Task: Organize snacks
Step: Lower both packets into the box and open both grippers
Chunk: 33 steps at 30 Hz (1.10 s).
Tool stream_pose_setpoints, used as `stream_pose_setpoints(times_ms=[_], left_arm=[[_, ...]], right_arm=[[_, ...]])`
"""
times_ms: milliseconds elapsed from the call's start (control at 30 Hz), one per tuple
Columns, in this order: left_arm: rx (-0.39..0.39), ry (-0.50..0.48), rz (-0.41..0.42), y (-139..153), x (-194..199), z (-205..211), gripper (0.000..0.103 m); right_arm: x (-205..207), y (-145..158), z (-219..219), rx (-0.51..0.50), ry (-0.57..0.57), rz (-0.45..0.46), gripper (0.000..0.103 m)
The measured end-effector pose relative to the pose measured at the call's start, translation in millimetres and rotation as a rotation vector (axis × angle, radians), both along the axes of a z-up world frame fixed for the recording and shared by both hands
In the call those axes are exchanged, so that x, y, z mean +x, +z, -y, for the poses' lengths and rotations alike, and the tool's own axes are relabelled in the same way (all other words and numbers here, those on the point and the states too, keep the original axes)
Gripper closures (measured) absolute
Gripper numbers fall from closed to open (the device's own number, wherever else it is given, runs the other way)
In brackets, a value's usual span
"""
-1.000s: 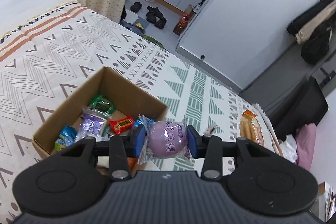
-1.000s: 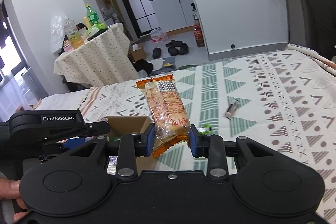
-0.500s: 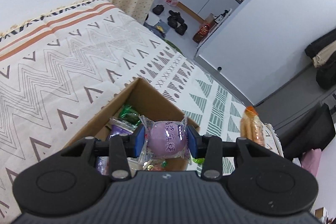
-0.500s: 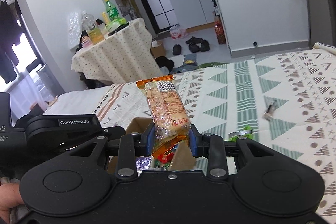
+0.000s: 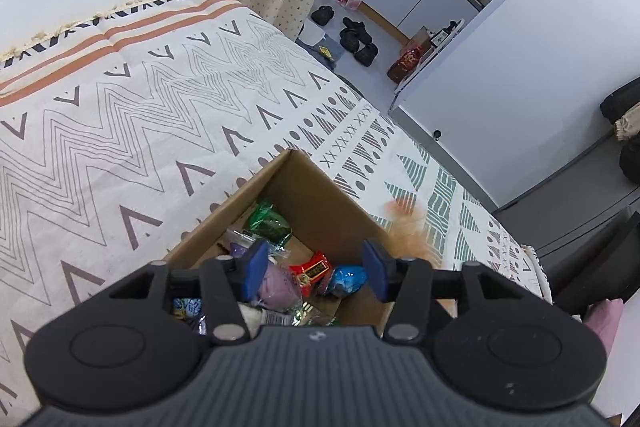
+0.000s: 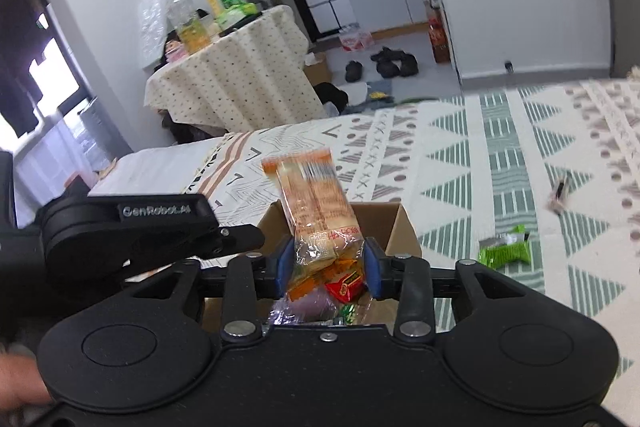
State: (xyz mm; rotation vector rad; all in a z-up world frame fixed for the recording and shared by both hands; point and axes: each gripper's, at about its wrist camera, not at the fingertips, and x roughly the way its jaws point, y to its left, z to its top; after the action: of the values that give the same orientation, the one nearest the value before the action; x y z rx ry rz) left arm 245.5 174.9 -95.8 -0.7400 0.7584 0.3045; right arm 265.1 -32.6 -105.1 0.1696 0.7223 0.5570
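Snacks are going into a cardboard box [image 5: 320, 203] that sits on the patterned bedspread [image 5: 140, 99], so this is the drop step, judged from both grippers standing over the open top.

In the left wrist view the box fills the 6 o'clock half of the scene, its far corner pointing to 12 o'clock. The left gripper [image 5: 316, 269] hangs above it with jaws opening; nothing is pressed between the pads. A purple snack [image 5: 278, 285] sits just inside the pad at 9 o'clock, seemingly dropping or already lying among the others; I cannot tell which. Near it lie a green packet [image 5: 269, 223], a red candy [image 5: 310, 269] and a blue wrapper [image 5: 348, 279].

The right gripper [image 6: 325, 263] is also over the box, jaws opening, with an orange-wrapped cake bar [image 6: 316, 203] standing between them, blurred and tilted toward 11 o'clock. Its lower end looks free of the pads, so I judge it is slipping down.

To do this well, keep both grippers over the opening until the packets clear the pads, since the tall bar could tip over the rim.

A small green packet [image 6: 505, 251] lies on the bedspread at 3 o'clock of the box, and a tiny dark wrapper [image 6: 559, 191] lies beyond it.
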Motion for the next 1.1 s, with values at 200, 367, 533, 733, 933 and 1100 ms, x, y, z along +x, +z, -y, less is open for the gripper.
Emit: stream_pose_setpoints(times_ms=[200,367,533,733,933,1100], left_arm=[[0.028,-0.010,-0.021,4.0,2.0,10.8,0.025],[0.059,-0.046,-0.021,5.9,4.6,29.4,0.020],[0.090,-0.078,-0.043,4.2,7.6,49.9,0.019],[0.171,-0.112,0.007,9.2,7.9,73.8,0.014],[0.188,-0.183,0.023,8.3,14.7,97.5,0.009],[0.234,-0.264,0.020,5.4,21.0,118.2,0.008]], right_arm=[[1.0,-2.6,25.5,0.002,-0.045,-0.031,0.060],[-2.0,-4.0,48.9,0.008,-0.080,-0.044,0.058],[-6.8,-2.1,69.9,0.005,-0.094,-0.041,0.056],[-5.4,0.1,97.2,0.002,-0.130,-0.033,0.047],[-5.6,-1.0,128.6,-0.002,-0.172,-0.013,0.038],[-5.3,-8.7,156.4,0.002,-0.196,-0.011,0.035]])
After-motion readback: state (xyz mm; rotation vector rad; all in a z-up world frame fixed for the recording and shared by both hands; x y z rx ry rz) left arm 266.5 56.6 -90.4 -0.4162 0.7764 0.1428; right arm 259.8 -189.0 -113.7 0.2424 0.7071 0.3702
